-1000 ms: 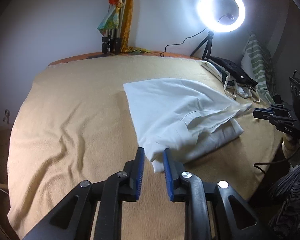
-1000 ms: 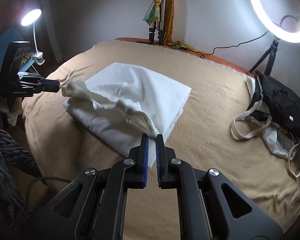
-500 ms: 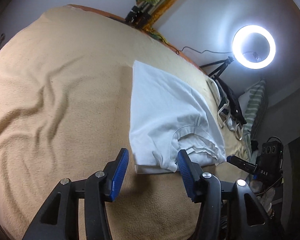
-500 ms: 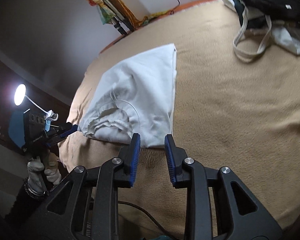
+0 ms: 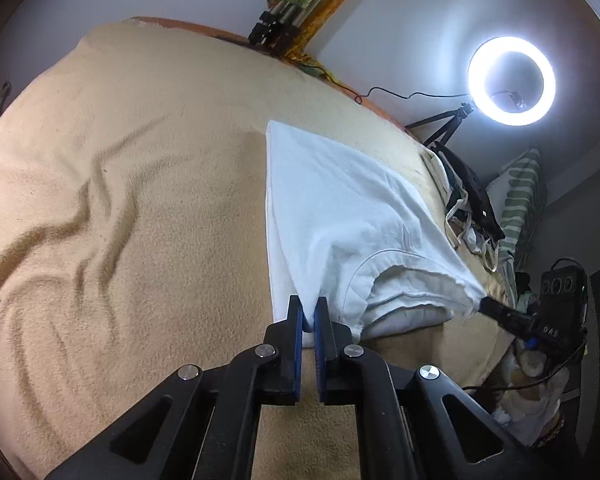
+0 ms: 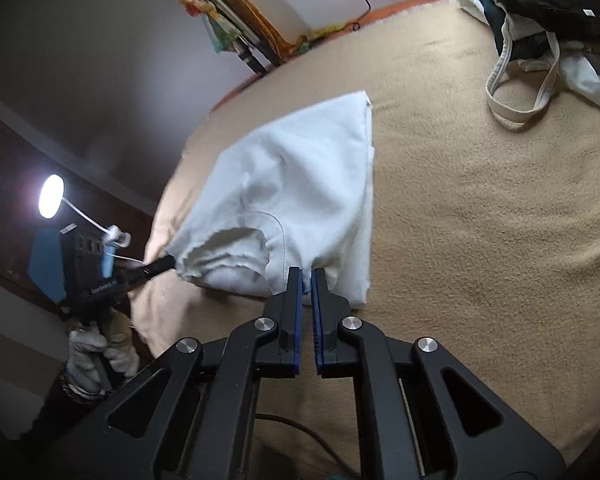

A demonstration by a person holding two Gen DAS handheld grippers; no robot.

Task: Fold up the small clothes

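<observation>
From the left wrist camera, the left gripper (image 5: 307, 312) has just closed, its blue pads pinching the near edge of a white shirt (image 5: 340, 208) that lies partly folded on a tan blanket (image 5: 140, 200), a ring light (image 5: 511, 80) glowing behind. From the right wrist camera, the right gripper (image 6: 306, 282) has likewise just closed and pinches the shirt's (image 6: 300, 172) near edge, and a gloved hand (image 6: 96, 356) holds the other gripper at the shirt's far left corner.
</observation>
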